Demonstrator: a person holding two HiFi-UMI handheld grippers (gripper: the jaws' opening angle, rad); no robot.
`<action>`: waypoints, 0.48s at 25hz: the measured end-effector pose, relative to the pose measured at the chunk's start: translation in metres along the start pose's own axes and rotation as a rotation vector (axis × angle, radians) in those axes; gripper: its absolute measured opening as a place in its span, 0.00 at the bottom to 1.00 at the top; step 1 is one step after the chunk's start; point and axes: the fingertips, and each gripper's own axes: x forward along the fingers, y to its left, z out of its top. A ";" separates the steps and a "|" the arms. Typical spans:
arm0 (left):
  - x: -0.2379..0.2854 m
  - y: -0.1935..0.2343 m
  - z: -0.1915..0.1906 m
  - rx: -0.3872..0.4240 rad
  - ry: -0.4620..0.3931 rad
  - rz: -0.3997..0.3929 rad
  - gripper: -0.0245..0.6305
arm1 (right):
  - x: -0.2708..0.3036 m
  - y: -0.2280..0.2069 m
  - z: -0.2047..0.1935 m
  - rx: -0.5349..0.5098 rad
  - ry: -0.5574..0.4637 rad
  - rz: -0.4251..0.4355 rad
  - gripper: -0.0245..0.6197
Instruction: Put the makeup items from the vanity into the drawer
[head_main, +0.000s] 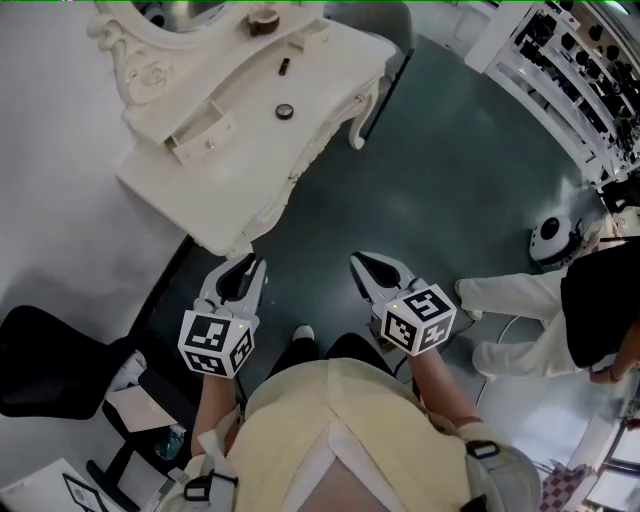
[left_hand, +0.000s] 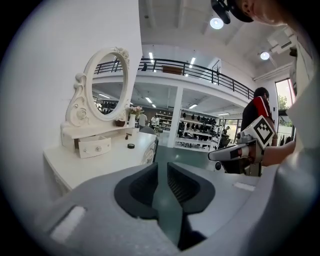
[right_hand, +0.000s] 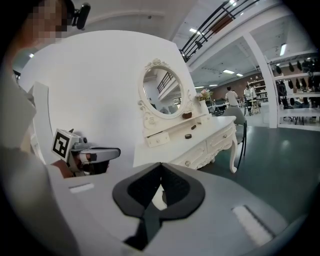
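The white vanity (head_main: 240, 170) stands ahead and to my left, its small drawer (head_main: 200, 135) pulled partly out. On its top lie a round dark compact (head_main: 285, 111) and a small dark stick-like item (head_main: 284, 67); a brown bowl (head_main: 263, 20) sits by the mirror. Both grippers hover over the floor, short of the vanity's near corner. My left gripper (head_main: 245, 270) has a narrow gap between its jaws with nothing in it. Empty too, my right gripper (head_main: 365, 268) has its tips together. In the left gripper view the drawer (left_hand: 95, 146) and compact (left_hand: 130, 146) are far off.
A black chair (head_main: 50, 370) stands at the lower left by the wall. Another person in white trousers (head_main: 520, 300) is at the right, beside a round white and black object (head_main: 552, 238). Display shelves (head_main: 570, 70) fill the upper right. A grey chair (head_main: 385, 20) stands behind the vanity.
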 end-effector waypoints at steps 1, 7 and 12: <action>0.001 0.003 0.000 0.001 -0.001 -0.003 0.14 | 0.002 -0.001 0.000 0.003 -0.001 -0.005 0.04; 0.015 0.008 0.000 0.002 0.005 -0.020 0.23 | 0.012 -0.008 -0.002 0.022 0.015 -0.010 0.04; 0.043 0.009 0.009 0.005 -0.002 -0.010 0.29 | 0.034 -0.028 0.012 0.013 0.012 0.019 0.04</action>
